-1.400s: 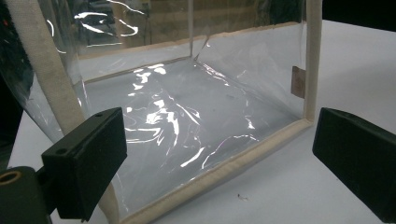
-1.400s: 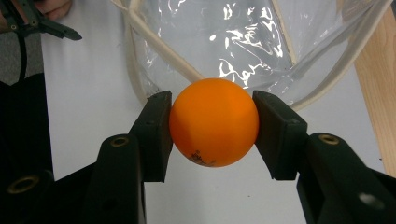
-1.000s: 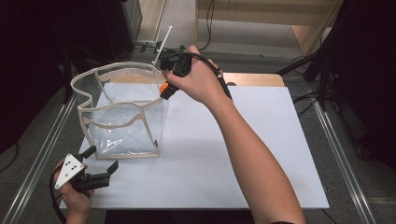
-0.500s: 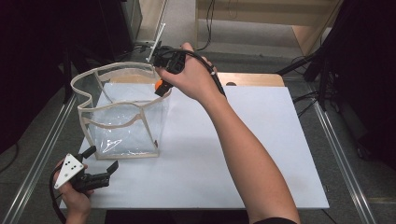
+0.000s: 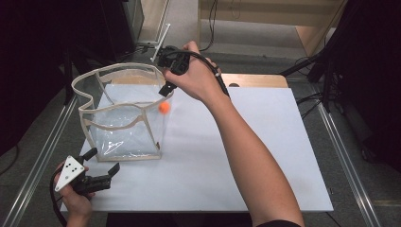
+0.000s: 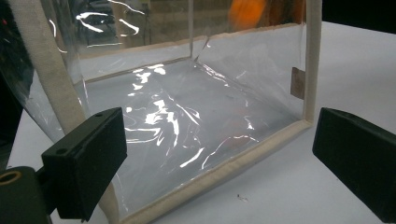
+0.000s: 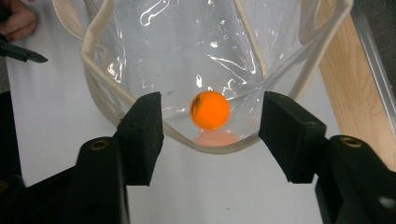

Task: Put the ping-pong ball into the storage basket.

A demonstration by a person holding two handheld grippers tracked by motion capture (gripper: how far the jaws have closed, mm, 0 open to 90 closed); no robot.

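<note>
White table [image 5: 265,161], open-topped clear bag [image 5: 120,137]

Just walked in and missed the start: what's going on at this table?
A person holds the right gripper open above a clear plastic bag with beige trim standing on the white table. A small orange ball sits below its parted fingers, inside the bag. The left gripper waits open beside the bag's base.

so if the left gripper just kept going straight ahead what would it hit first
Most likely the clear bag: the open left gripper points at its near wall and cream bottom edging, with only bare white table in between.
</note>
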